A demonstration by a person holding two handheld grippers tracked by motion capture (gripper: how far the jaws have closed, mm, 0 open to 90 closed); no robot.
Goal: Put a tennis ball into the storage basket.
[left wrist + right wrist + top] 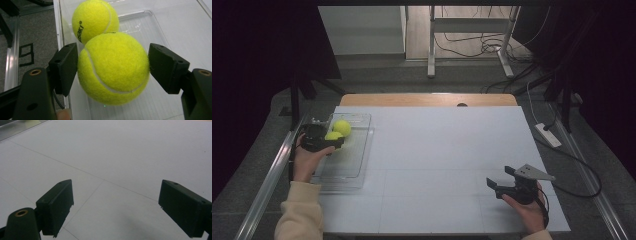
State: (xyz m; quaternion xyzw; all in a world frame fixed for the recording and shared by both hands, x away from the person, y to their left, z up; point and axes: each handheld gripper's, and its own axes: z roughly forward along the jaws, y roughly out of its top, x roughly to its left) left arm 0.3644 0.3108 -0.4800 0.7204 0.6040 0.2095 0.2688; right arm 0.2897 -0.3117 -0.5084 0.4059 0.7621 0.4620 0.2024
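So a tennis ball [113, 68] is sitting right between the jaws of the left gripper [321, 141], and both pads look pressed against its felt at the widest part, one on each flank. It's judged to be clamped on the ball, though whether the ball is lifted or resting on the floor of the clear tray [357, 165] can't be told for sure. A second tennis ball [95, 20] is seen just beyond the jaw tips, touching or nearly touching the held one, tucked toward the tray's far corner.

Handling-wise, nothing scary is expected. A ball like this is probably light, with a springy rubber core and a fuzzy felt cover, so good friction on the pads can be counted on and breakage isn't a worry. The catch is the round shape: if it's gripped off-centre it may squirt out forward or sideways. The equator, where it's taken now, is judged the right place. A firm squeeze should be tolerated fine, since it just dents a bit.

The right gripper [507, 186] is held over the bare white table [442, 150], well apart from the tray, with its jaws spread wide and nothing between them.
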